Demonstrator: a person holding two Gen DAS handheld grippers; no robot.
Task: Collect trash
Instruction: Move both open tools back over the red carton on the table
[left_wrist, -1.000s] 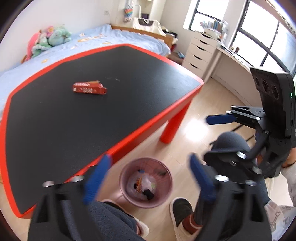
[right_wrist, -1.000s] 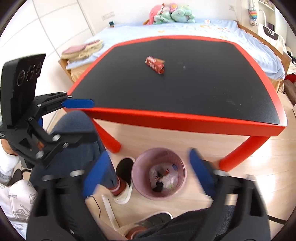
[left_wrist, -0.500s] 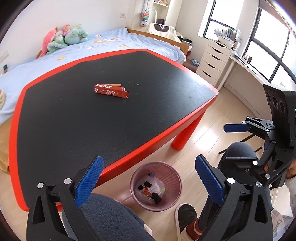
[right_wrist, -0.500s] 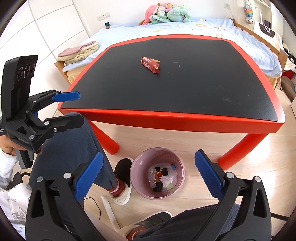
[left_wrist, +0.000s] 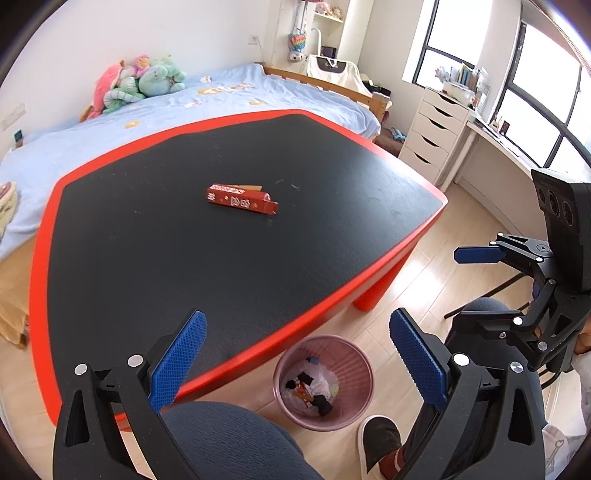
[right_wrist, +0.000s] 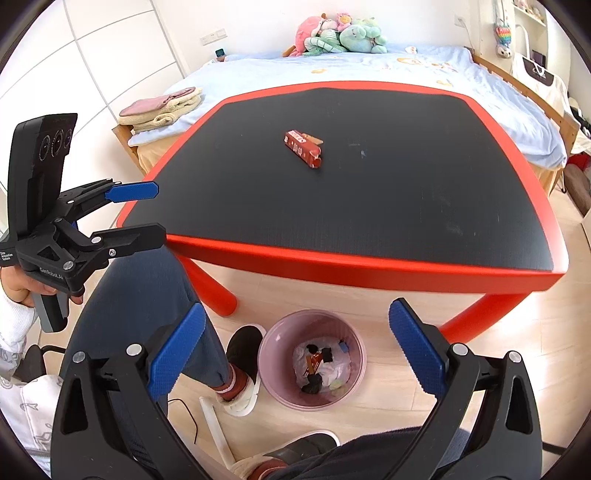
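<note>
A red carton (left_wrist: 241, 199) lies on its side near the middle of the black table with a red rim (left_wrist: 332, 317); it also shows in the right wrist view (right_wrist: 303, 148). A pink waste bin (left_wrist: 323, 376) holding several bits of trash stands on the floor by the table's near edge, and shows in the right wrist view (right_wrist: 312, 360). My left gripper (left_wrist: 297, 360) is open and empty, above the table's near edge and the bin. My right gripper (right_wrist: 295, 354) is open and empty, above the bin. Each gripper appears in the other's view, the right gripper (left_wrist: 476, 284) and the left gripper (right_wrist: 144, 214).
The person's knees and shoes sit beside the bin (right_wrist: 242, 369). A bed with blue sheets (left_wrist: 221, 99) and plush toys lies behind the table. A white drawer unit (left_wrist: 432, 136) and desk stand at the right. Folded towels (right_wrist: 162, 109) lie at the left.
Both grippers have risen and tilted up toward the table. The carton and table top now sit lower and nearer in both views. Both stay open.
</note>
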